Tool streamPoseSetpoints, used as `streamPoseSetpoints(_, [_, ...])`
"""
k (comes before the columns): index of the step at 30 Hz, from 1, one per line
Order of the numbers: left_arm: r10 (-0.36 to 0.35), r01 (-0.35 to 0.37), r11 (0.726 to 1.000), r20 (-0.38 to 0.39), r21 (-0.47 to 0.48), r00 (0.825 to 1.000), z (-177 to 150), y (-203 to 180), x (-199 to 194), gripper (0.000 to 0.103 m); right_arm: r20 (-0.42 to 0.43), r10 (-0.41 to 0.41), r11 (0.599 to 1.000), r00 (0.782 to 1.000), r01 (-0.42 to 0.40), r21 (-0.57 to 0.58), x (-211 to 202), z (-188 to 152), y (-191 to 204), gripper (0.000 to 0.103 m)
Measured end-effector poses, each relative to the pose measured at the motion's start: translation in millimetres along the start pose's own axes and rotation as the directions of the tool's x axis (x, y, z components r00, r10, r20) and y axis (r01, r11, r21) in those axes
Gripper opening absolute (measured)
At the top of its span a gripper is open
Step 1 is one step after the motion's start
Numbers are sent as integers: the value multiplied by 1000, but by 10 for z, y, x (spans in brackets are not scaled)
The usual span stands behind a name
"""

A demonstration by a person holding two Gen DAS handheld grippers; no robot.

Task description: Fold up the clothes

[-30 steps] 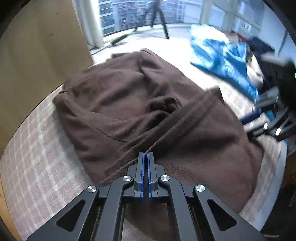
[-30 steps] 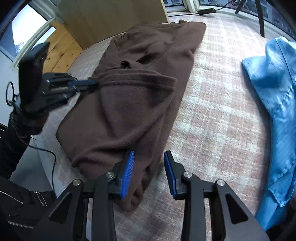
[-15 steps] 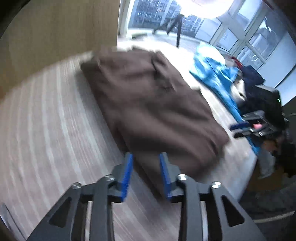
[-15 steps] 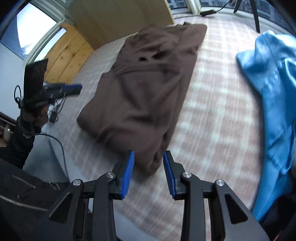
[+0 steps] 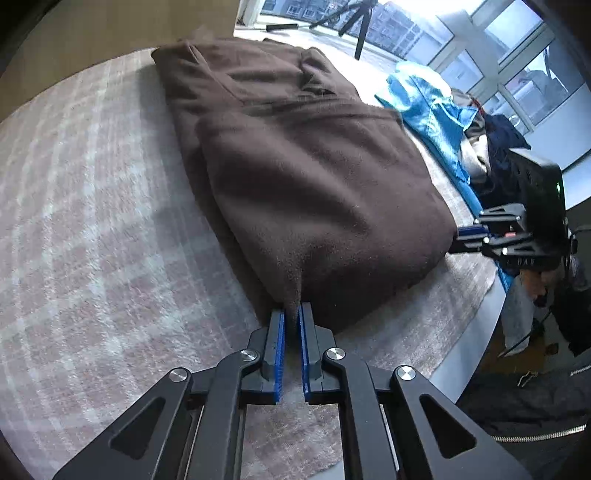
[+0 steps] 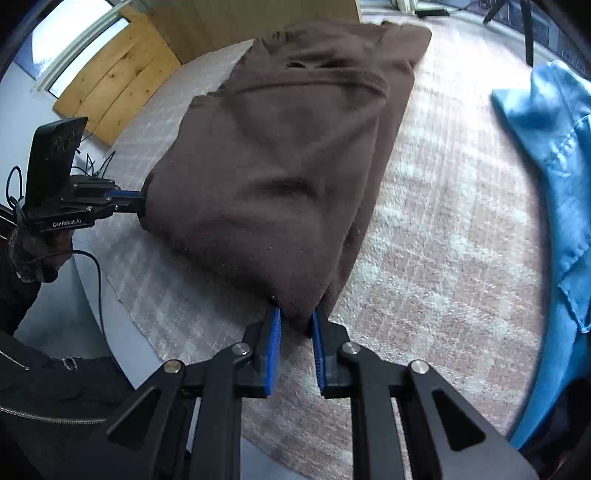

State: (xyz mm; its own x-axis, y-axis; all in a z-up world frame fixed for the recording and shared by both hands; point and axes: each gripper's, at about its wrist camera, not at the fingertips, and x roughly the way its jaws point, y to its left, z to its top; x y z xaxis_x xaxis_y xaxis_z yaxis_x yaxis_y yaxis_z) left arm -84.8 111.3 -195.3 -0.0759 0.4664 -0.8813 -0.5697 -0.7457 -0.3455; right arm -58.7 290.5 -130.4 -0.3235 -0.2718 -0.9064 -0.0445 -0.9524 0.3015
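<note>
Brown fleece garment, folded lengthwise into a long band, lies flat on the checked cover and runs straight away from both claws toward the wooden panel. Both near corners are pinched.

Left gripper: jaws closing, a tuft of the near-left corner already squeezed between the blue pads. Narrow gap, thin bite, probably just the top layers. The rest of the garment fans out ahead and to the right of this claw.

Right gripper: jaws closing, near-right corner between the pads. Wider gap because more stacked layers sit there. Fabric bulges out ahead of the tips and spreads forward-left.

Each claw shows in the other's view, level with the same hem edge, one per corner. Reads as a symmetric grab so the near end can be lifted and carried forward over the far end for a crosswise fold; holding both corners keeps the hem straight and stops the layers from sliding apart.

Blue satin garment sits well off to the right of the right claw, untouched, likely next in the queue. More clothes are piled beyond it. Tripod stands far ahead by the window.

Risk: the left bite looks shallow and could slip on lift.
</note>
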Motion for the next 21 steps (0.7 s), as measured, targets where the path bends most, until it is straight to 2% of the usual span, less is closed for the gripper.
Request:
streamPoseSetpoints(2, [33,-33,999,21,13,999,52,-14,-172,7,-10,-41,999,999,40,-32,-113,32,40,17])
streamPoseSetpoints(4, [85,-88,996,88,31,992,153,-40,-425,4,55,-58,998,997,60,-35,-340,114,35,20])
streamPoseSetpoints(7, [56,-63,997,178,34,982,459,-52,-519,5,191,-15,1000,982,18,-15,-524,389,-15,20])
streamPoseSetpoints(9, [51,-62,996,170,61,984,627,-57,-328,7,241,-4,1000,970,6,-5,-429,616,-54,20])
streamPoseSetpoints(11, [79,-89,993,131,73,988,769,-10,-2,8,240,-10,1000,971,4,26,-211,804,-139,20])
streamPoseSetpoints(13, [82,-88,995,115,52,990,790,93,241,8,181,-67,998,981,62,33,123,916,-135,20])
streamPoseSetpoints(15, [75,-77,997,98,21,992,787,194,384,7,147,-91,996,985,87,37,277,922,-178,20])
streamPoseSetpoints(18, [46,-44,999,60,-29,997,815,248,178,4,134,-71,996,988,63,67,72,932,-193,20])
streamPoseSetpoints(19, [35,-34,999,73,-27,997,819,238,34,4,134,-58,995,989,47,83,-52,937,-195,20])
streamPoseSetpoints(21, [33,-30,999,120,-19,992,864,233,-385,10,193,-13,995,981,-8,104,-483,941,-183,20])
